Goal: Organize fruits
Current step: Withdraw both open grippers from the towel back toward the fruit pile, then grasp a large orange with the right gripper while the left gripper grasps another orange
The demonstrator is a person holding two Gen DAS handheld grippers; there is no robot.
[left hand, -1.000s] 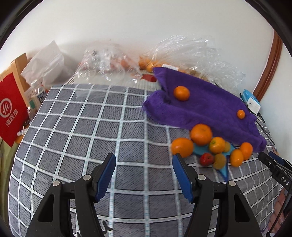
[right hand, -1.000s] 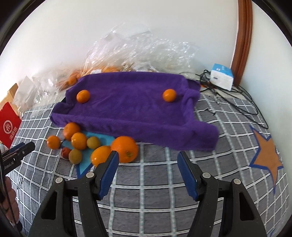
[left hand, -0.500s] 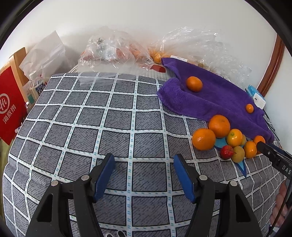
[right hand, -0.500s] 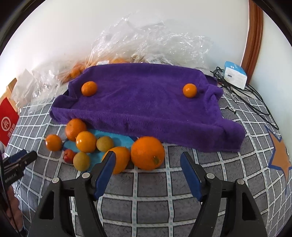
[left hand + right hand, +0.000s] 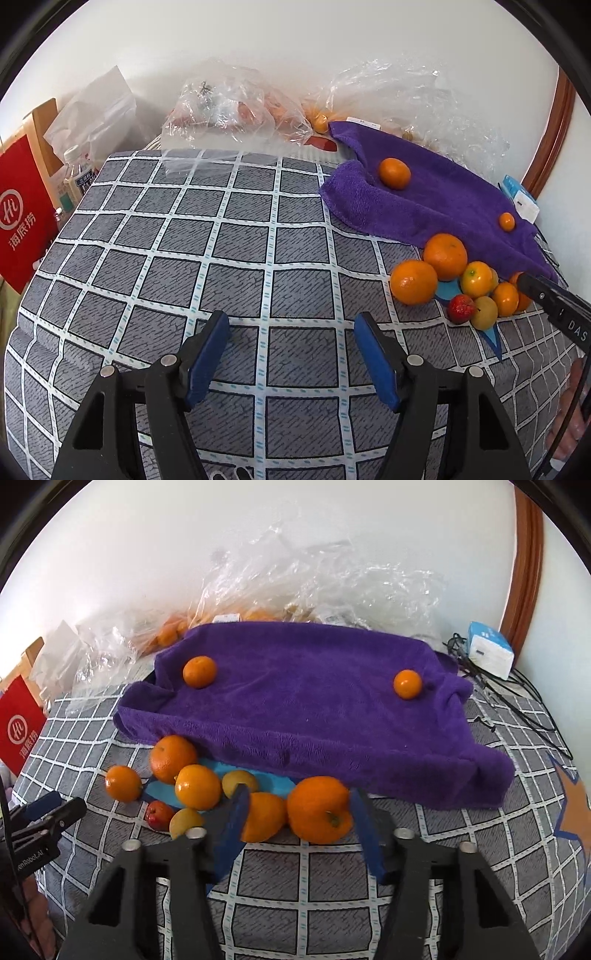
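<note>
A heap of fruit lies on the checked cloth in front of a purple towel. My right gripper is open, its blue pads on either side of a big orange and a smaller orange next to it. Other oranges, a yellow fruit and a red strawberry lie to the left. Two small oranges sit on the towel. My left gripper is open and empty over bare cloth, left of the heap.
Clear plastic bags with more fruit lie along the back wall. A red paper bag and bottles stand at the left edge. A white box and black cables lie at the back right.
My right gripper has moved forward and down until its pads reach around the big orange. My left gripper has swung left and back, so the heap sits further to its right.
</note>
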